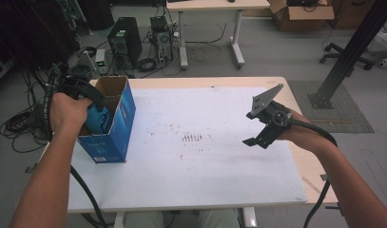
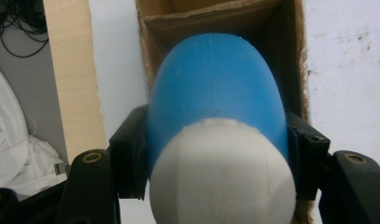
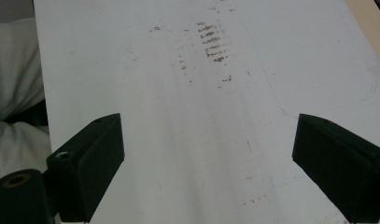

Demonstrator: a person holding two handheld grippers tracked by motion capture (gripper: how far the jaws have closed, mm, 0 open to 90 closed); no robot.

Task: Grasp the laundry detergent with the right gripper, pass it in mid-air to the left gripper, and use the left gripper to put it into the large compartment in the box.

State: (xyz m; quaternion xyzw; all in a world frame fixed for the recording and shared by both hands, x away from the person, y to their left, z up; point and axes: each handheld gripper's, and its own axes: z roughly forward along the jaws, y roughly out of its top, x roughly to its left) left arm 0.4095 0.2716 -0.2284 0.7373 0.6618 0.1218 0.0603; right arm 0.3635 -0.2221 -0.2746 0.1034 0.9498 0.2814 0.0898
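A blue carton (image 1: 112,124) with an open top stands at the table's left edge. My left gripper (image 1: 89,97) is over its opening, shut on a blue bottle with a white cap (image 1: 97,119) that reaches down into the carton. In the left gripper view the blue bottle (image 2: 215,98) sits squeezed between both jaws, its white cap (image 2: 222,175) toward the camera, the carton's brown inside (image 2: 276,56) behind it. My right gripper (image 1: 257,138) hovers open over the right side of the white sheet (image 1: 205,142), nothing between its fingers (image 3: 92,163).
The white sheet covers most of the wooden table (image 1: 295,95); brown smudges (image 1: 192,137) mark its middle. On the floor beyond lie computer towers (image 1: 124,42) and cables. A black post (image 1: 348,52) stands at the right.
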